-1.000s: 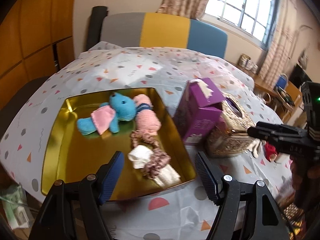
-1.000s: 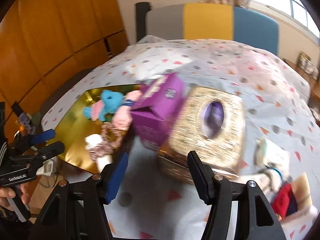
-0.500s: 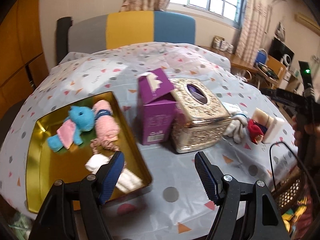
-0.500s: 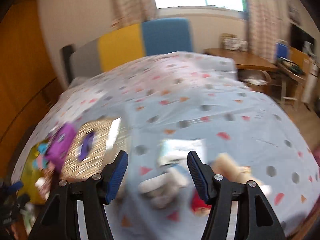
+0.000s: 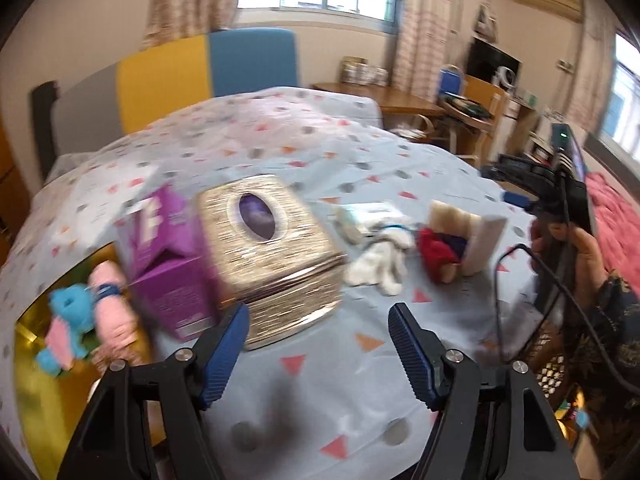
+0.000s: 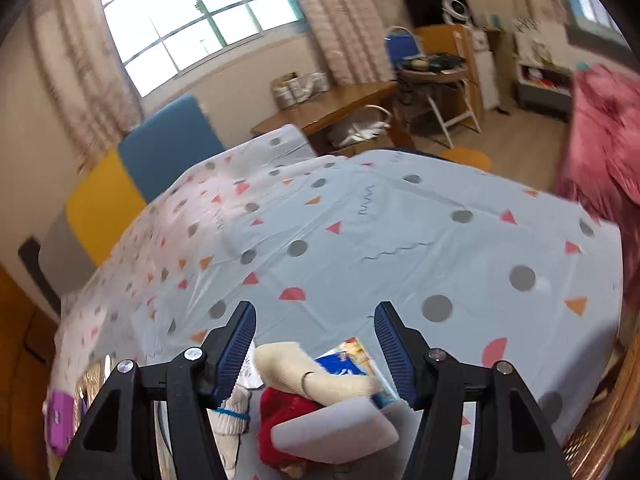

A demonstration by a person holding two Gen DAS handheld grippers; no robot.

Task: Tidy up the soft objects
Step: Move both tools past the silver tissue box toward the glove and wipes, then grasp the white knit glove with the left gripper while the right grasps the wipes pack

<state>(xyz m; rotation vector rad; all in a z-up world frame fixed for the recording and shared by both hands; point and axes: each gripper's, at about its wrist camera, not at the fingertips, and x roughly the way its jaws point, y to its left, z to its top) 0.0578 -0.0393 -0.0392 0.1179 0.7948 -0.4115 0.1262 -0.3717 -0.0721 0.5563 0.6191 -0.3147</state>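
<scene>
Seemingly empty tongs (image 6: pixel 315 330) — above red plush (image 6: pixel 280 404).

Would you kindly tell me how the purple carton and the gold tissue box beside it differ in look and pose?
The purple carton is plain, smooth card, while the gold tissue box has a shiny, embossed metallic surface. The carton stands taller and narrower, with an opened top flap; the tissue box is squat and wide, with an oval opening on top. The carton borders the gold tray; the tissue box is farther from it. Both rest on the patterned tablecloth.

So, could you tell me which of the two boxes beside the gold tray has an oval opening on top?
The ornate gold tissue box; the purple carton left of it has a torn-open flap top instead.
</scene>
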